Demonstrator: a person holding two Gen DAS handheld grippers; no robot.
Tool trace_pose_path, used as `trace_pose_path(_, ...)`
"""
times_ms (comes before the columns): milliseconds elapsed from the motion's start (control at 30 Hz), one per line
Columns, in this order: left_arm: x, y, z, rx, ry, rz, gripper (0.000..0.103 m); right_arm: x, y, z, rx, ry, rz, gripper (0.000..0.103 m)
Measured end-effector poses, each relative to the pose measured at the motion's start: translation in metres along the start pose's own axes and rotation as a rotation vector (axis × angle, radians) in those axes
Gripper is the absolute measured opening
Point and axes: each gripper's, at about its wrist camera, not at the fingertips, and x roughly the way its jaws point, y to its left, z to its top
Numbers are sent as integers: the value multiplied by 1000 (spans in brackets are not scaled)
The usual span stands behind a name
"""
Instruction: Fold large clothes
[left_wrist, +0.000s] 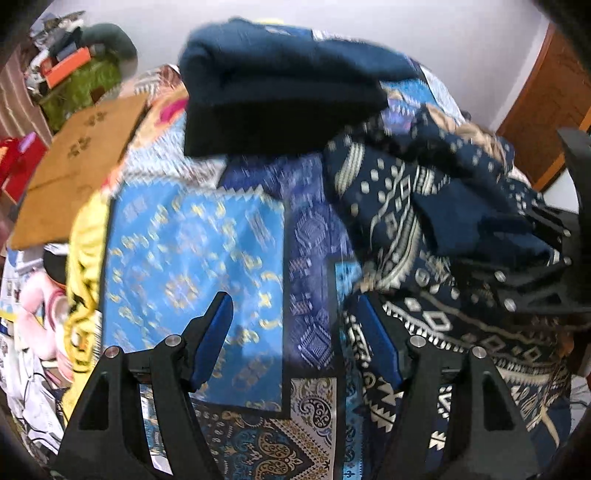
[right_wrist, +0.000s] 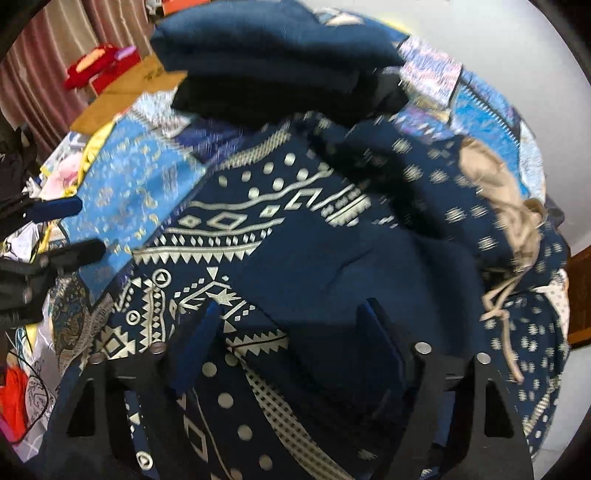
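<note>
A patchwork bedspread in blues and yellow lies beneath both tools. On it, ahead of the right gripper, sprawls the crumpled navy garment with pale geometric print — unfolded, its beige drawstring to the right. Beyond it sits a stack of folded dark clothes. The left gripper stands wide open over the bedspread, holding nothing. The right gripper's jaws are parted over the cloth — no grip evident.

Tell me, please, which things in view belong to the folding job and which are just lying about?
Job: patterned navy garment; folded dark clothes; left gripper and right gripper, both open.

Lying about: blue patchwork bedspread; brown cardboard; red box; curtain.
</note>
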Motion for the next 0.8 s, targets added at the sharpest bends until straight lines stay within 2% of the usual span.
trace_pose_path(133,18,-12,-8,30,39,-24,69,11,1,-3,-4,13,-5,62)
trace_pose_path(200,27,-18,-10,38,59,-38,69,10,0,-4,-4,9,-2,52)
trace_pose_path(267,34,-20,-10,39,65,-34,69,10,2,-4,-19,1,-30,26)
trace_pose_path(333,40,-22,-7,30,64,-21,69,10,1,-2,-37,-4,-86,12)
trace_pose_path(433,44,-20,-2,-4,56,-13,69,1,-10,-3,-5,-34,-61,10)
trace_pose_path(533,46,-17,3,-38,52,-5,69,-26,-25,-3,44,-111,-61,10)
trace_pose_path(700,49,-16,8,-59,56,7,69,-91,-66,-1,170,-269,-58,10)
trace_pose_path(800,46,-18,9,-67,44,25,69,-136,-93,-5,241,-371,-85,10)
